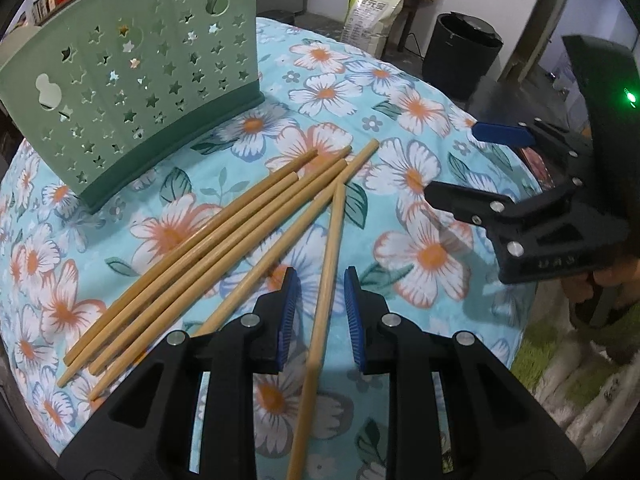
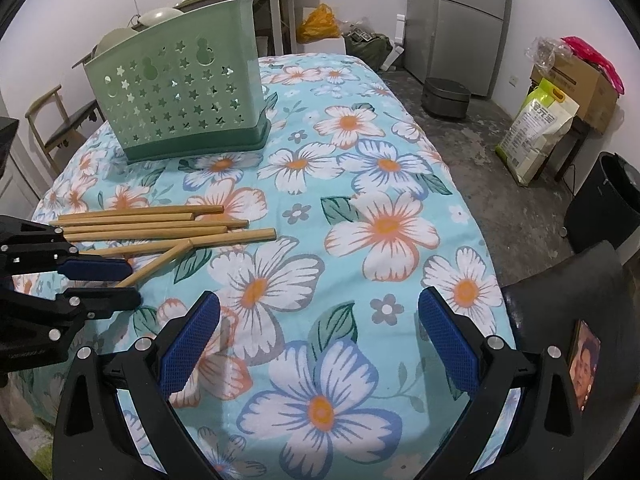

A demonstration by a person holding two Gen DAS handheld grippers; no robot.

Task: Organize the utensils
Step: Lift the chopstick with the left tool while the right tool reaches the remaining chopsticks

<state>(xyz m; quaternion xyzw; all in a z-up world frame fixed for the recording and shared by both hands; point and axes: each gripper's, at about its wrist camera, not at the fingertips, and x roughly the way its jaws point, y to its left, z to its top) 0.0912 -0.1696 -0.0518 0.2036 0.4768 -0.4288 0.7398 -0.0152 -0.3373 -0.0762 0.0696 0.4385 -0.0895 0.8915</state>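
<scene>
Six wooden chopsticks (image 1: 224,240) lie on the flowered tablecloth (image 1: 420,216), in front of the green utensil holder (image 1: 132,80). Four of them rest side by side, nearly parallel, their far ends pointing toward the holder's dark green base; a fifth lies just beside them at a slightly wider angle, and the sixth chopstick (image 1: 326,292) crosses away from the group, its far tip touching the fifth. That stray stick runs straight through the gap of the left gripper (image 1: 320,316), whose blue pads stand a little apart on either side of it without pressing on it, so the stick lies loose on the cloth. The holder stands upright on the far side of the cloth, its wall pierced with star and gourd-shaped holes, well apart from the sticks' near ends. The right gripper (image 2: 320,344) hangs over a bare stretch of the cloth to the side of the bundle, its jaws spread wide with nothing between them; from the left wrist view it sits at the right edge, a hand (image 1: 600,280) partly visible behind it. Nothing lies between the chopsticks and the holder except cloth. Beyond the table, on the grey floor, are a black bin (image 1: 460,52), a yellow-green sack (image 2: 536,132), cardboard boxes (image 2: 580,80), a round dark cooker (image 2: 446,98) and a grey refrigerator (image 2: 464,20); a wooden chair (image 2: 60,120) stands at the far left.
</scene>
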